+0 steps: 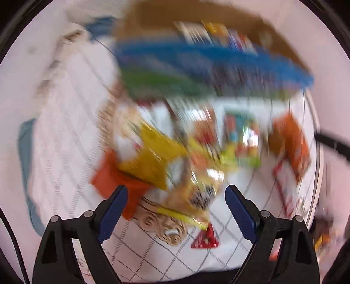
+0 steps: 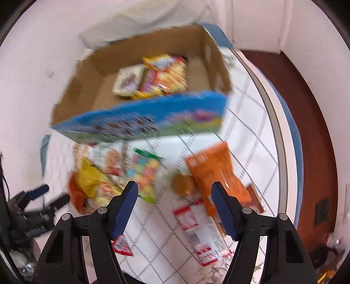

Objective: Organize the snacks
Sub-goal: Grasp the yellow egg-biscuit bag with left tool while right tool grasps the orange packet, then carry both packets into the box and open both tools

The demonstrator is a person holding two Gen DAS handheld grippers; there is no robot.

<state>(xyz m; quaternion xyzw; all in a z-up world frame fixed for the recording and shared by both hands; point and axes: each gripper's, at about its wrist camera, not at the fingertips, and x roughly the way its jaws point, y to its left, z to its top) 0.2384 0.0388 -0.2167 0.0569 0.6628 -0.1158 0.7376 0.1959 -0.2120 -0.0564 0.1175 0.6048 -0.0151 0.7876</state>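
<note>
From the left wrist view, heavily blurred, the left gripper [image 1: 176, 196] stands with its jaws wide apart and nothing pinched, above a heap of snack packets [image 1: 175, 157] lying mid-table on the checked tablecloth [image 1: 65, 135]. A clear bag with a yellow strip [image 1: 192, 205] sits just between the fingers, beside a small red triangular packet [image 1: 205, 239]. Likely trouble: closing on overlapped wrappers could drag two at once, or crumple the clear bag. The cardboard box [image 1: 196, 13] lies toward the far edge.

From the right wrist view, the right gripper [image 2: 175, 194] has its jaws parted and empty, over a white-and-red packet [image 2: 196, 227], an orange pouch [image 2: 216, 172] and a round biscuit [image 2: 182, 184]. The box [image 2: 87, 83], blue-fronted, already holds a few packets [image 2: 161, 76] and has floor room left. The table's rounded rim [image 2: 275, 139] runs near the pouch on the right, so a sideways nudge could push it off. The other gripper [image 2: 37, 196] hangs at the left edge; the two could clash over the heap.
</note>
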